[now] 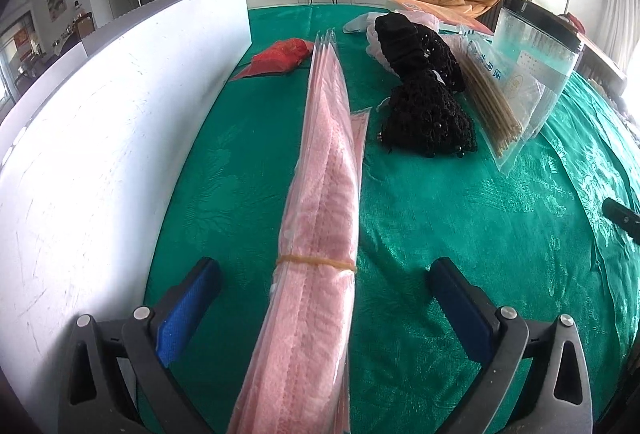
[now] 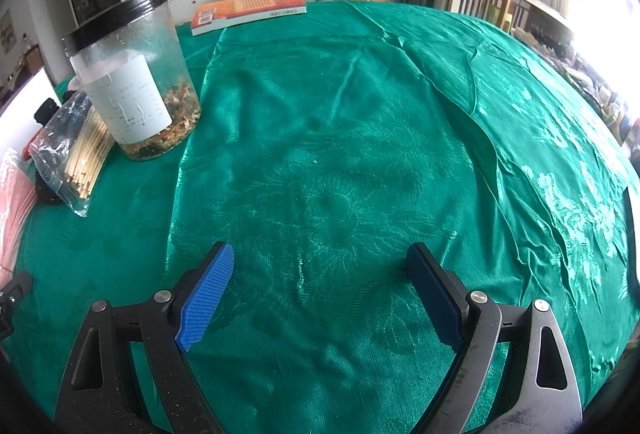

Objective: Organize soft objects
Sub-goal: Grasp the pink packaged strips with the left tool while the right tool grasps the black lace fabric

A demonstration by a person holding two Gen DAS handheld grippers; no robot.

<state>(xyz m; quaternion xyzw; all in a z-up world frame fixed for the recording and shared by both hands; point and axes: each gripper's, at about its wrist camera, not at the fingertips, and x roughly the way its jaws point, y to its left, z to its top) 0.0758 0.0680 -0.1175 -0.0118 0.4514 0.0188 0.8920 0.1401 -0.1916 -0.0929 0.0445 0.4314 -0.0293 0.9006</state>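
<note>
Left gripper [image 1: 324, 294] with its blue-padded fingers [image 1: 188, 308] spread wide; a banded bundle of pink cloths in clear wrap [image 1: 320, 201] runs lengthwise through the gap between them, standing on edge on the green-clothed counter [image 1: 460, 201], with neither pad pressing on it. A yellow rubber band [image 1: 318, 261] circles the bundle level with the fingertips. To the outside of the left finger stands a white board [image 1: 100, 137]; beyond the fingertips, ahead and to the right, lies a black knitted item [image 1: 428, 105], with a clear bag of wooden sticks [image 1: 496, 101] further right and a red pouch [image 1: 282, 53] ahead on the left. Right gripper [image 2: 320, 274] likewise with fingers [image 2: 208, 294] held apart and nothing between them, only bare green cloth. Ahead and left of its fingers stand a clear jar with a black lid [image 2: 140, 81] and the stick bag [image 2: 76, 153]; a book [image 2: 248, 11] lies far ahead near the counter's edge.
</note>
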